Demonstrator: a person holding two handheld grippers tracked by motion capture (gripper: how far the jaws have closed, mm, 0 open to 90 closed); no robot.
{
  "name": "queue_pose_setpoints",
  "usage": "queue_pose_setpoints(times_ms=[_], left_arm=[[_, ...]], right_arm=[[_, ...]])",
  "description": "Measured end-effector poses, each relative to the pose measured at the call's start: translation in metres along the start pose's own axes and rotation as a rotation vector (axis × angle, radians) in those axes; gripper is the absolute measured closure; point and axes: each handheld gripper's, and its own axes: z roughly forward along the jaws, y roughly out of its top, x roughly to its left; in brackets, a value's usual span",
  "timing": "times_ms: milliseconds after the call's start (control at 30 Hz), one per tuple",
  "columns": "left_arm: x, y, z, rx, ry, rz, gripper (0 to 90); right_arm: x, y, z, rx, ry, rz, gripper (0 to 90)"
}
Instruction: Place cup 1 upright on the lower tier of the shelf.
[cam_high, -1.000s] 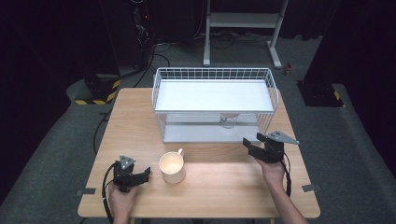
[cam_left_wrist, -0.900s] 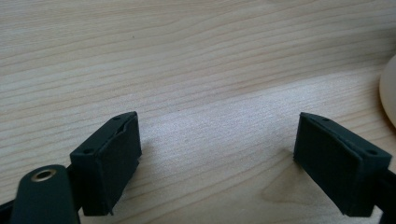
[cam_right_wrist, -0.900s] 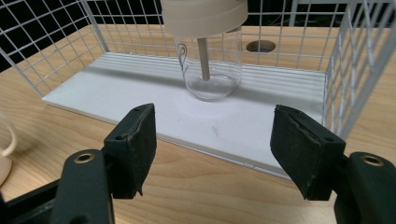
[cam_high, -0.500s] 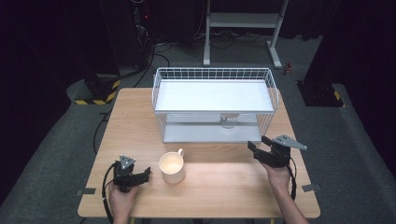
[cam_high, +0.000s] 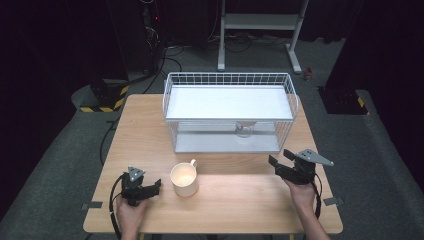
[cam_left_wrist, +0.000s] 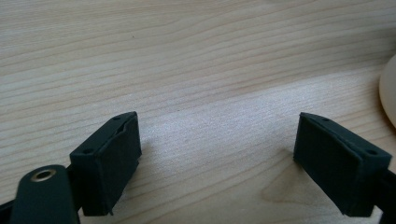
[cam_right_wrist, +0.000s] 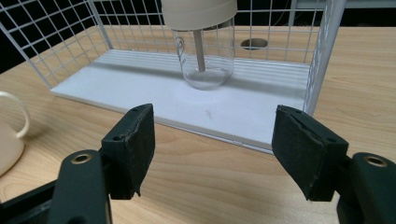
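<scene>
Before the wire rack (cam_high: 230, 112), the right gripper (cam_high: 278, 166) hovers level, jaws apart, empty, just opening.

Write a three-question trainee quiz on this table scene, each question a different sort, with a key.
1. True or false: the cream mug stands inside the wire rack.
2. Multiple choice: where is the clear glass jar? A) on the rack's top shelf B) on the white lower shelf, under the top shelf C) on the bare wooden table beside the mug
3. Fill in: the mug stands nearer the ____ claw.

Key:
1. False; it stands on the table in front of the rack.
2. B
3. Left; the left claw is just beside it, the right claw farther off. Both claws are open with nothing between their jaws.
</scene>
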Motion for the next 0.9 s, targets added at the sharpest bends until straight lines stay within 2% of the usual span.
queue_pose_setpoints(times_ms=[467, 900], left_arm=[[0.0, 0.0, 0.0, 0.0, 0.0, 0.001, 15.2], [0.0, 0.0, 0.0, 0.0, 0.0, 0.001, 15.2]], right_arm=[[-0.003, -0.013, -0.017, -0.003, -0.006, -0.005, 29.5], [-0.006, -0.029, -0.025, 0.024, -0.021, -0.008, 29.5]])
